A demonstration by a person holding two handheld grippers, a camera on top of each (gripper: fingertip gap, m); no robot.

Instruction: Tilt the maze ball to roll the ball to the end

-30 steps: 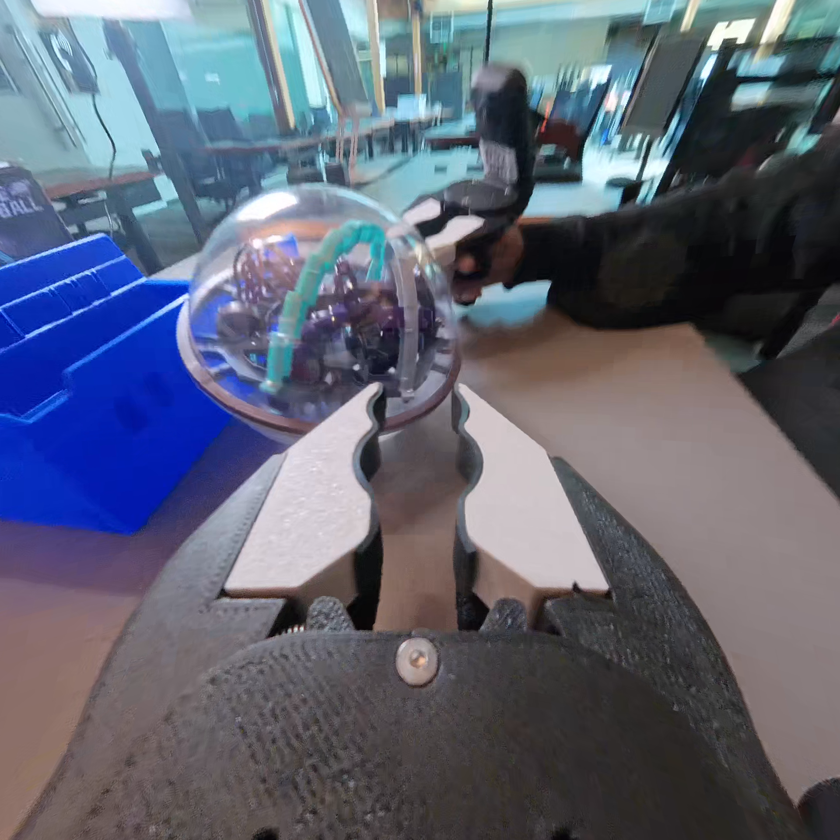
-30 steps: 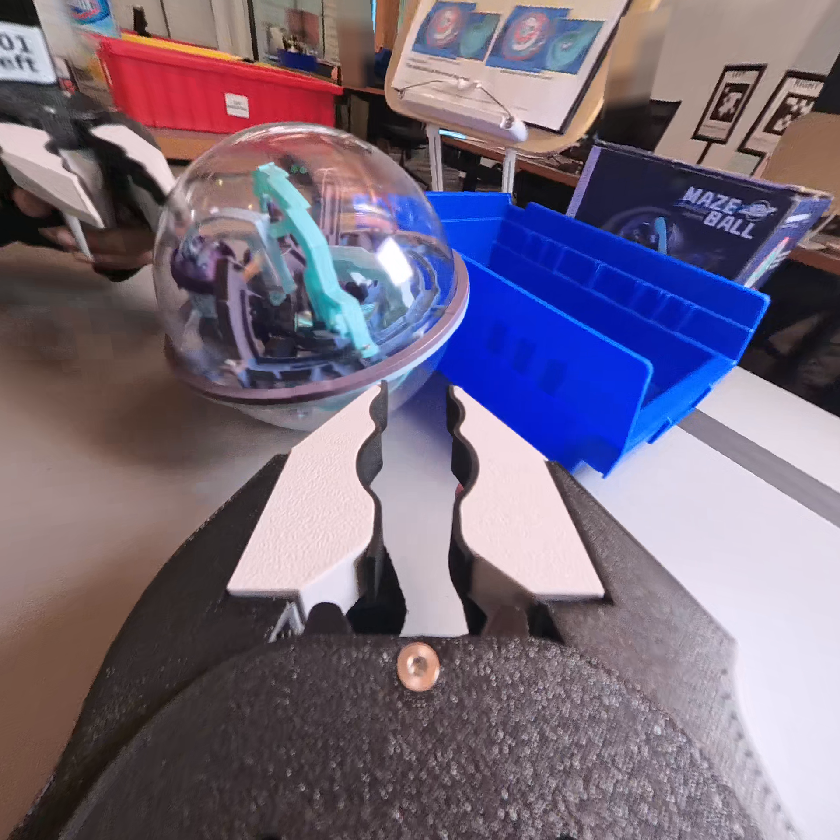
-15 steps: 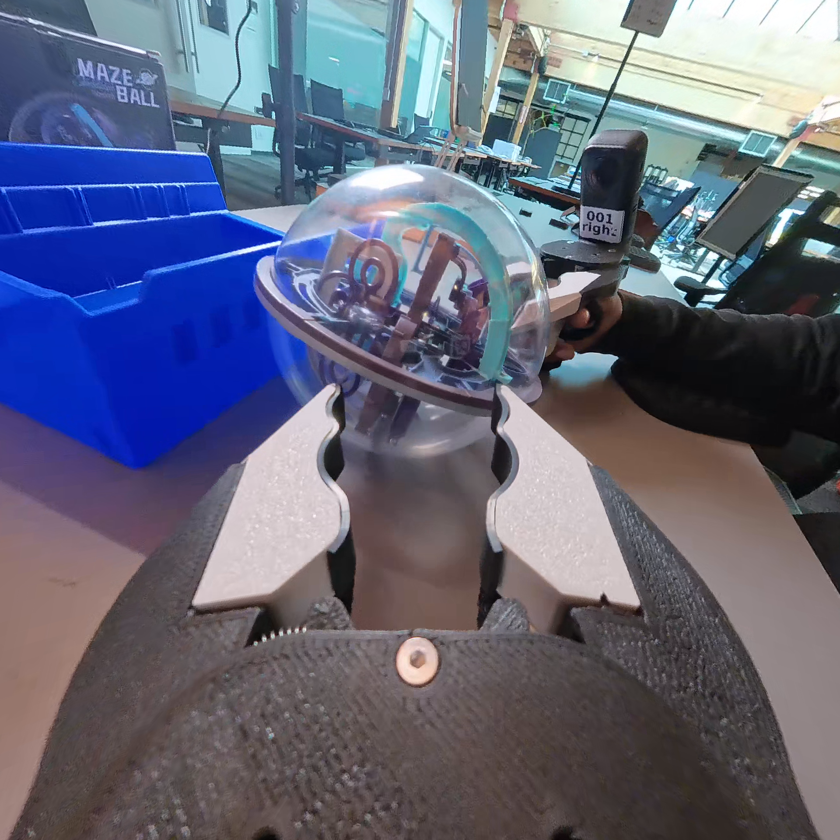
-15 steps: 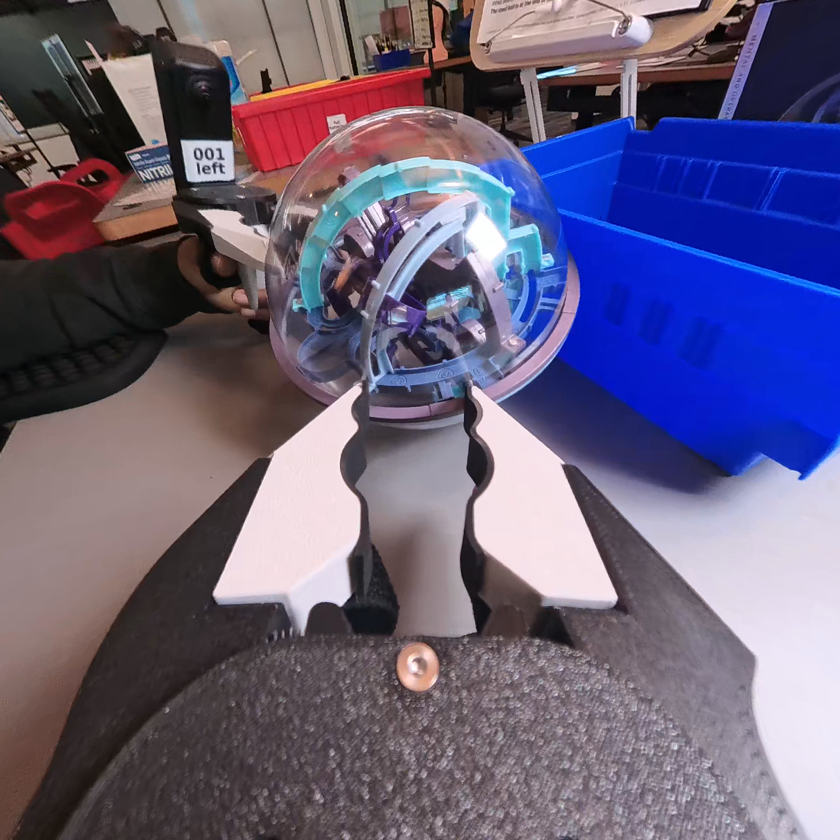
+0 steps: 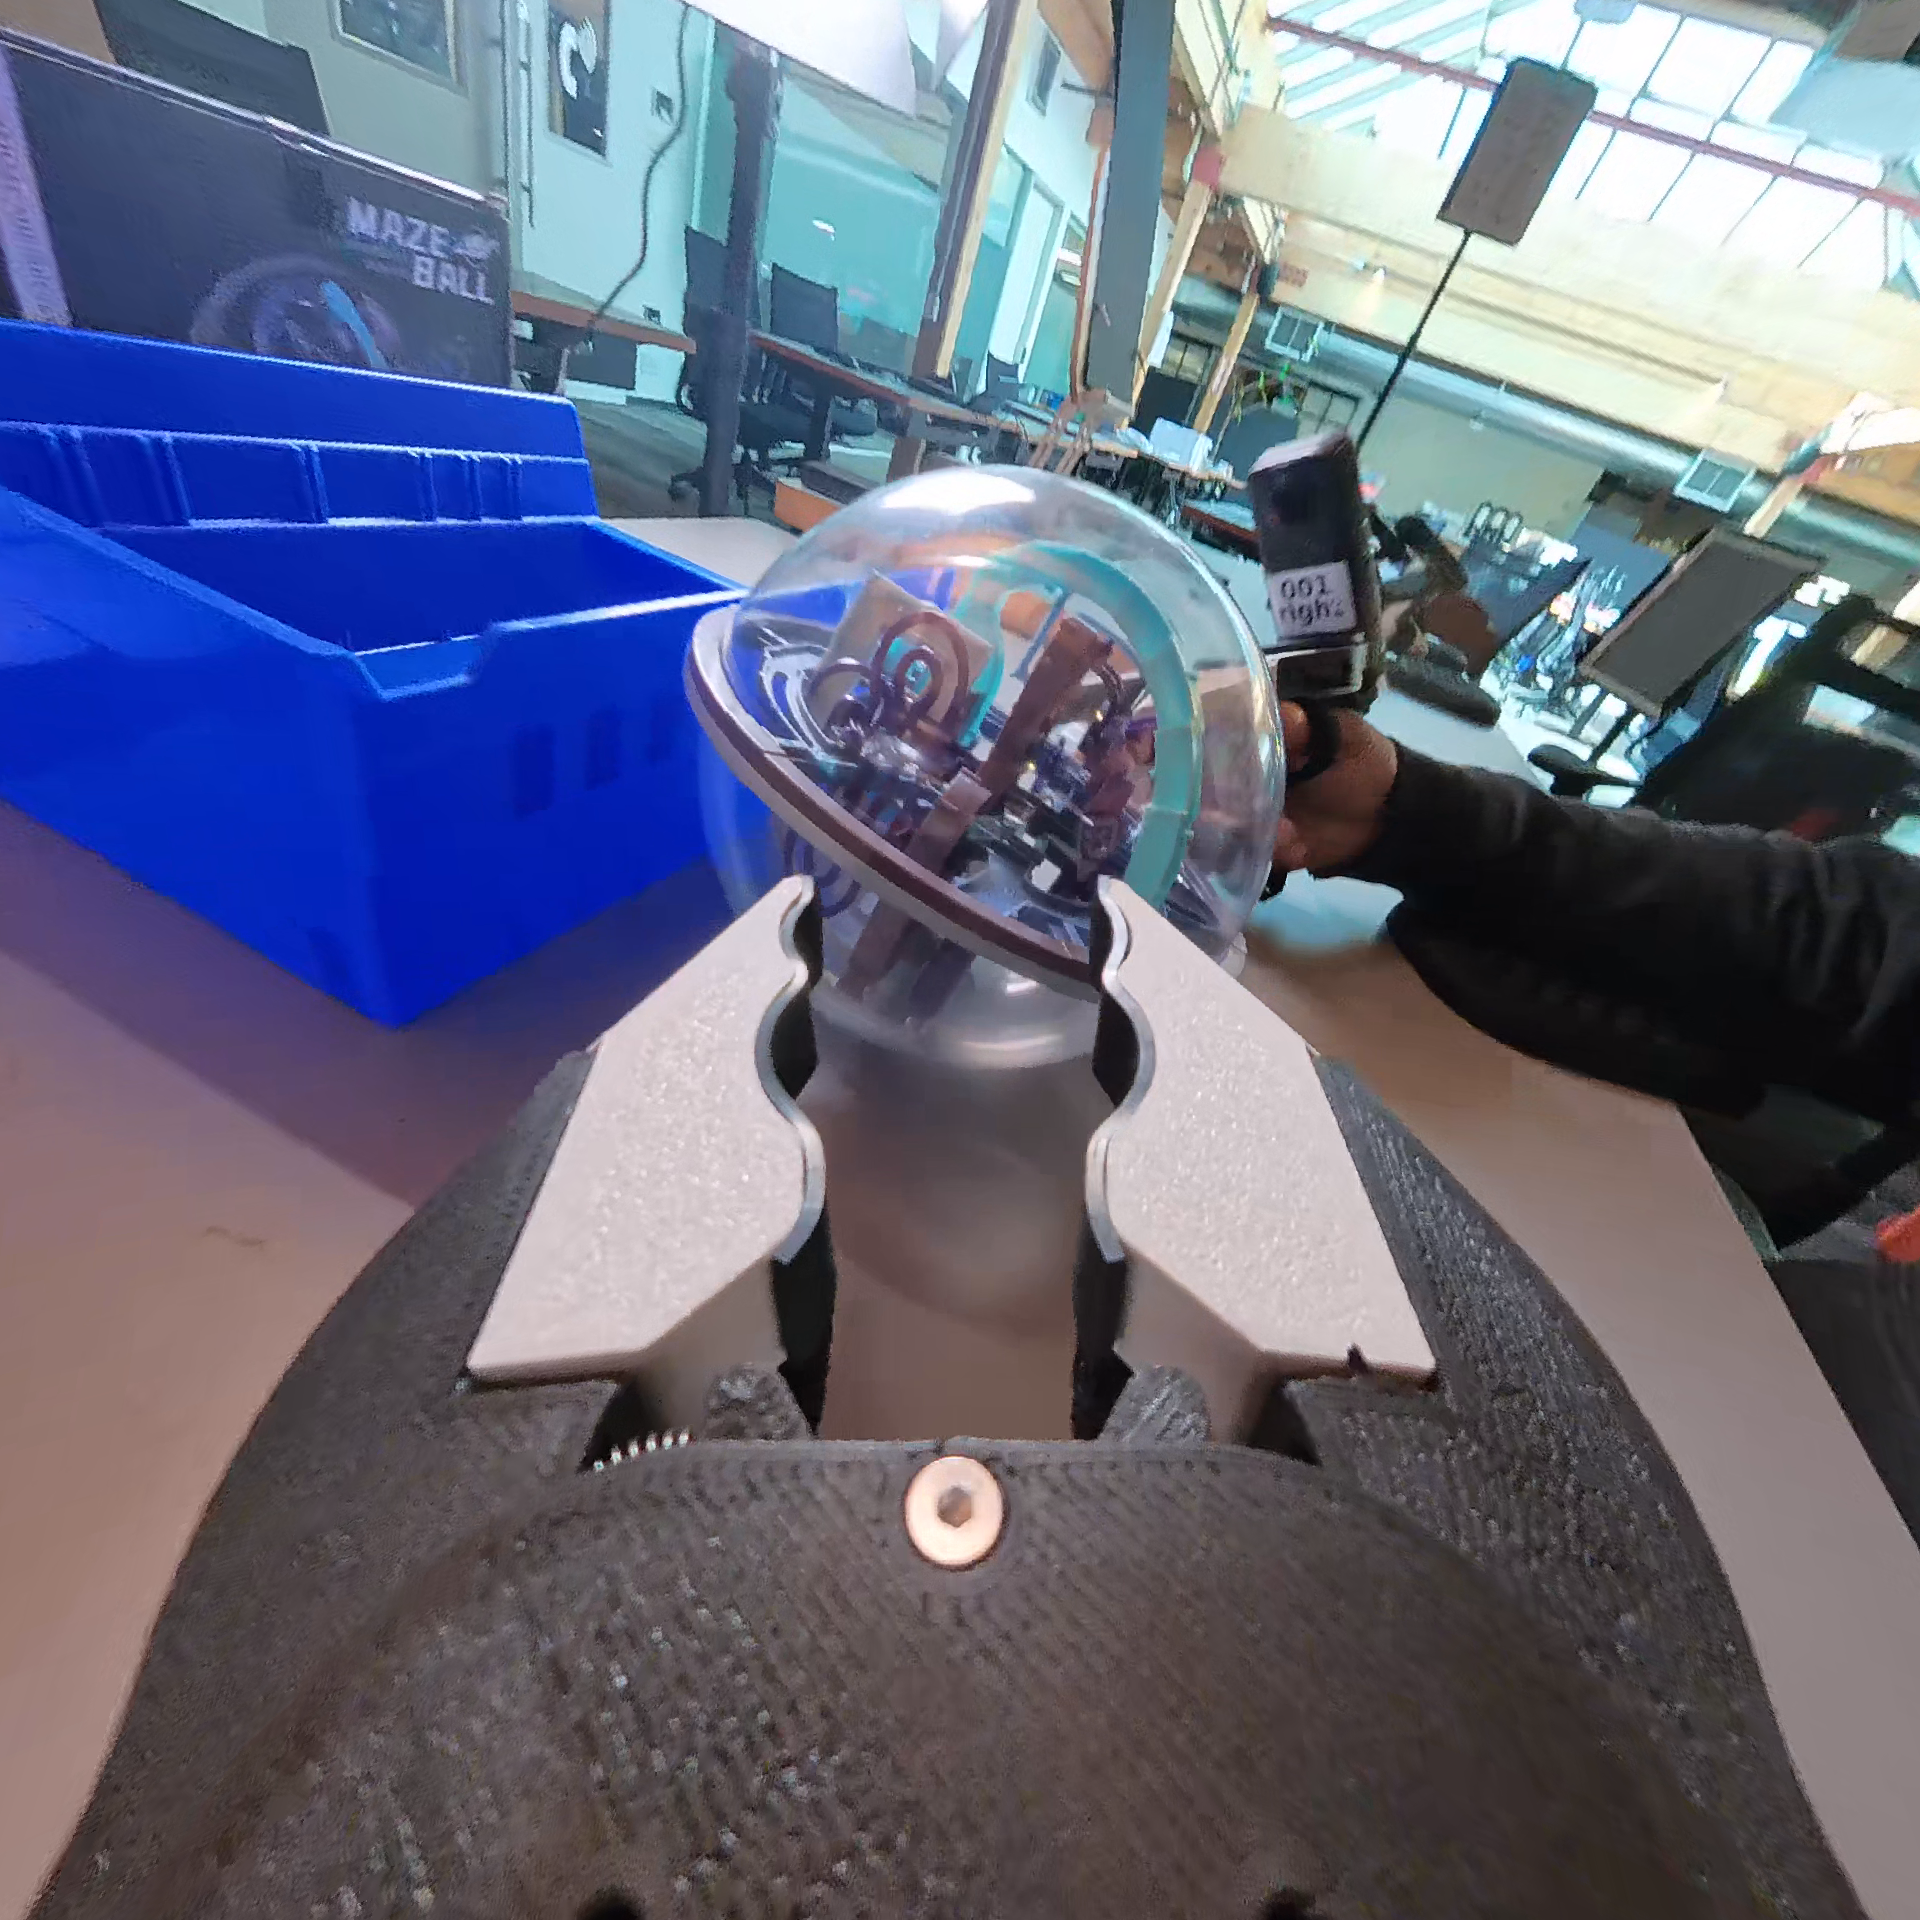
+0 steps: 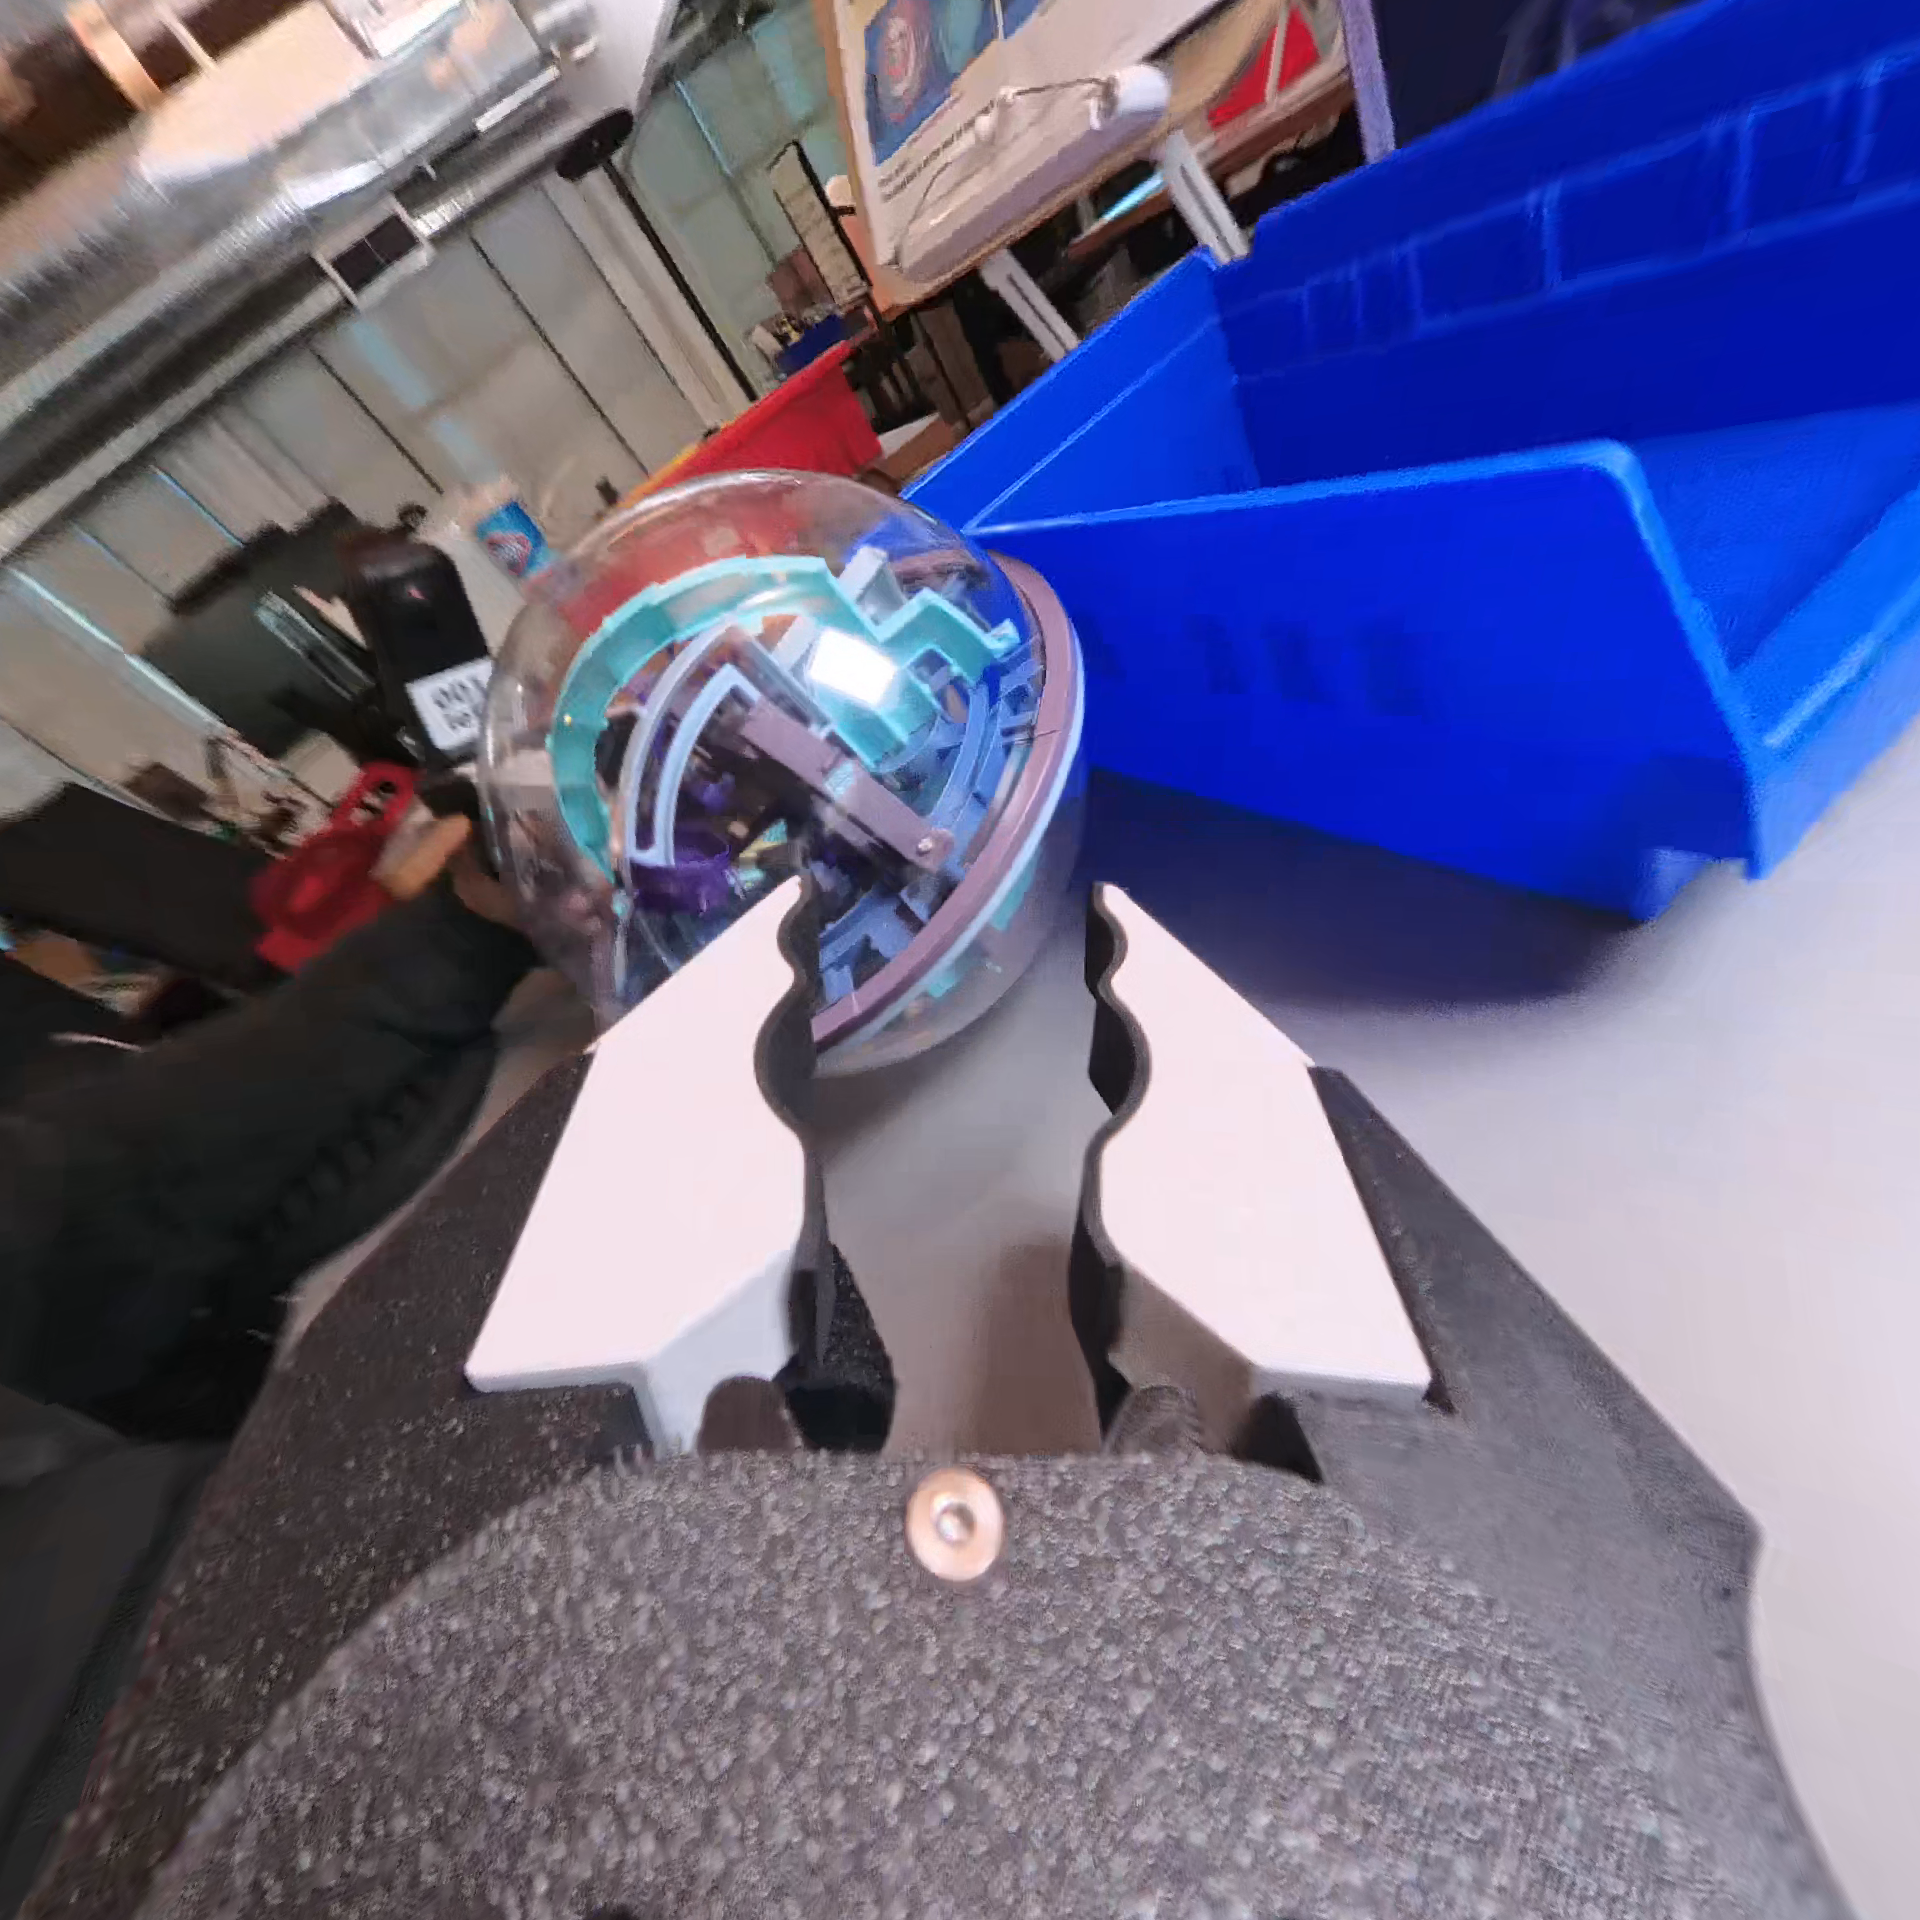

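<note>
Right wrist view: maze ball (image 6: 790,769) tilted further.

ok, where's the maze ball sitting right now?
In both wrist views the maze ball sits mid-frame, tilted, just beyond the fingertips of the open left gripper and right gripper, right beside the blue bin.
</note>
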